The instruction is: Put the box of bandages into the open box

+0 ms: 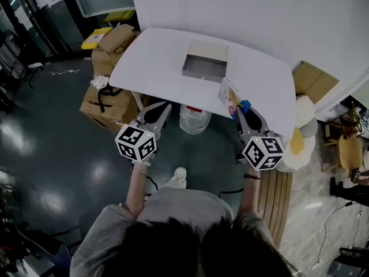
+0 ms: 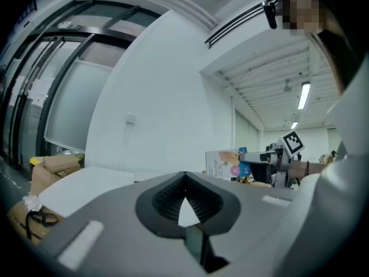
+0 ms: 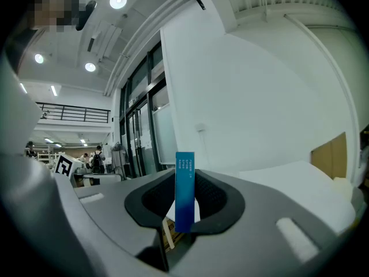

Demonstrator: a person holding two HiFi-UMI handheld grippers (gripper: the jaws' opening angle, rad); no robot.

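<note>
Two grippers: left gripper [image 1: 166, 107] has its jaws closed together with nothing between them; right gripper [image 1: 237, 109] is clamped on the box of bandages [image 1: 229, 93], its jaws kept a little apart by the box.
Bandage box, place: right of frame centre in the head view, at the near edge of the white tabletop [image 1: 155, 62].
Bandage box, axis: long axis level, running out from the right gripper towards the upper left of the frame; broad faces upright, with a narrow blue end facing the right gripper's camera.
Open box [image 1: 204, 62]: grey and shallow, in the upper middle of the frame near the tabletop's far edge, apart from the bandage box.
Free room: bare tabletop lies between the bandage box and the open box, and all across the left half.
Edges: rounded corners; a white wall [image 1: 259, 10] runs behind the far edge.
Left gripper, place: just off the near edge, over the dark floor [image 1: 52, 137].
Below: cardboard boxes [image 1: 109, 105] at centre left; a water jug [image 1: 193, 119] between the two grippers.
</note>
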